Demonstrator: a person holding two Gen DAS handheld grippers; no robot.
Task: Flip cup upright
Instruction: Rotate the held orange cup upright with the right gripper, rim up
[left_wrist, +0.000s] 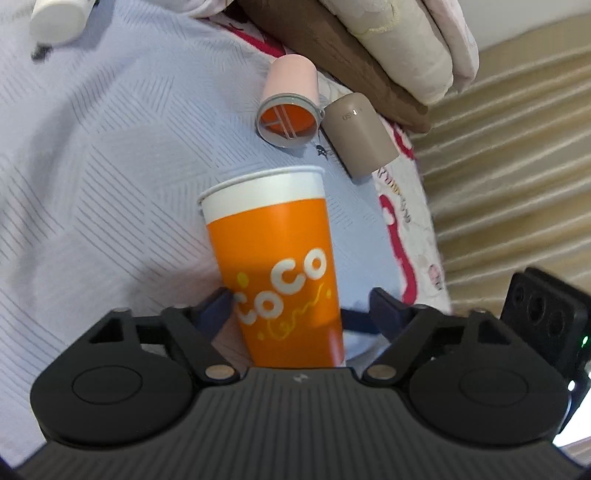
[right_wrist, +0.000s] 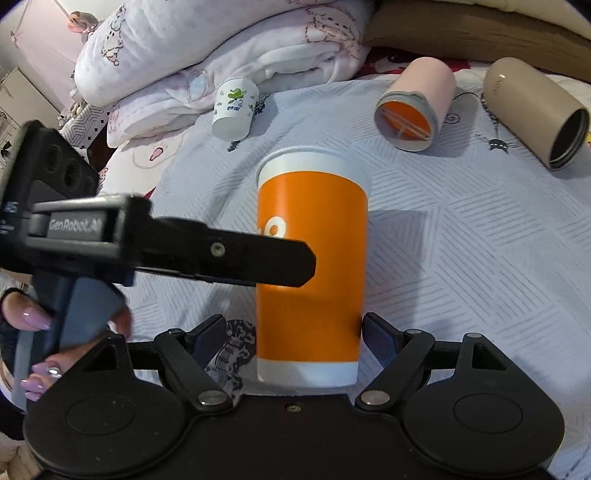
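An orange paper cup with a white rim and "CoCo" lettering stands upright on the pale quilted bedspread. It also shows in the right wrist view. My left gripper is open around the cup's lower half: the left finger touches its side and the right finger stands apart. In the right wrist view the left gripper reaches in from the left across the cup. My right gripper is open around the cup's base, the right finger close to its wall.
A pink tumbler with an orange inside and a beige flask lie on their sides behind the cup. A small white patterned paper cup lies tipped by the heap of blankets. The bed edge and carpet are on the right.
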